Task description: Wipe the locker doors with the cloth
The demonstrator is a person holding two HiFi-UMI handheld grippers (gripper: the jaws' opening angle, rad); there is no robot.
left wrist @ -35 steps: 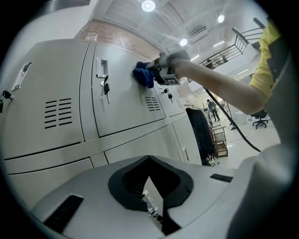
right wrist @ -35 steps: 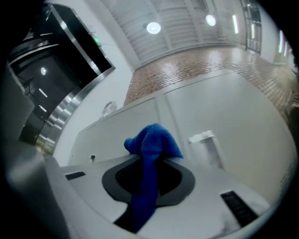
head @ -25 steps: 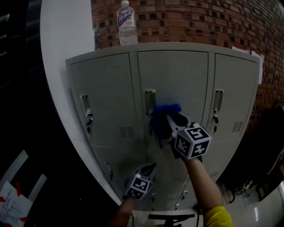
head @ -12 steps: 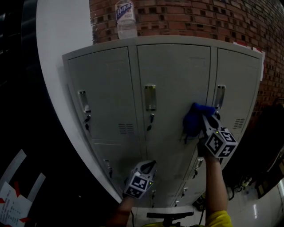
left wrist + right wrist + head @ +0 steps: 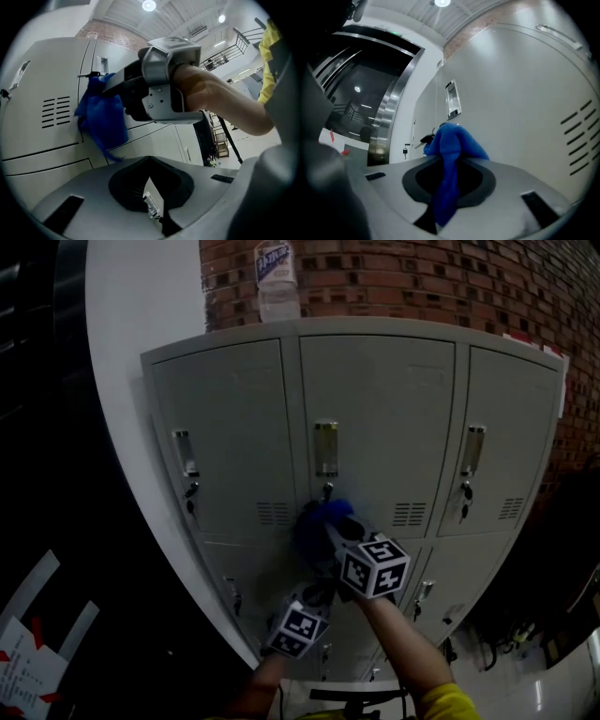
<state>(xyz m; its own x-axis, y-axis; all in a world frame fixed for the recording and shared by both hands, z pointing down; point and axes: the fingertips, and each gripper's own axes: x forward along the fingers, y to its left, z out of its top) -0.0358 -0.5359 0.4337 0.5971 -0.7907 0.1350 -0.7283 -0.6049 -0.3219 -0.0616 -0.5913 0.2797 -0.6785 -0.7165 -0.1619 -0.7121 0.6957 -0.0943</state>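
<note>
Cloth (image 5: 451,140) between jaws of right tool (image 5: 446,163)

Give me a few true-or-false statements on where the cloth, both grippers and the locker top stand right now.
1. The right gripper is shut on the blue cloth. True.
2. The cloth is against the rightmost upper door. False: it is low on the middle door, near that door's left edge, below the handle.
3. The left gripper holds a second cloth. False: its jaws are together with nothing between them, and it hangs below the right gripper.
4. A plastic bottle stands on top of the lockers. True.
5. One upper door stands open. False: all three are shut.
</note>
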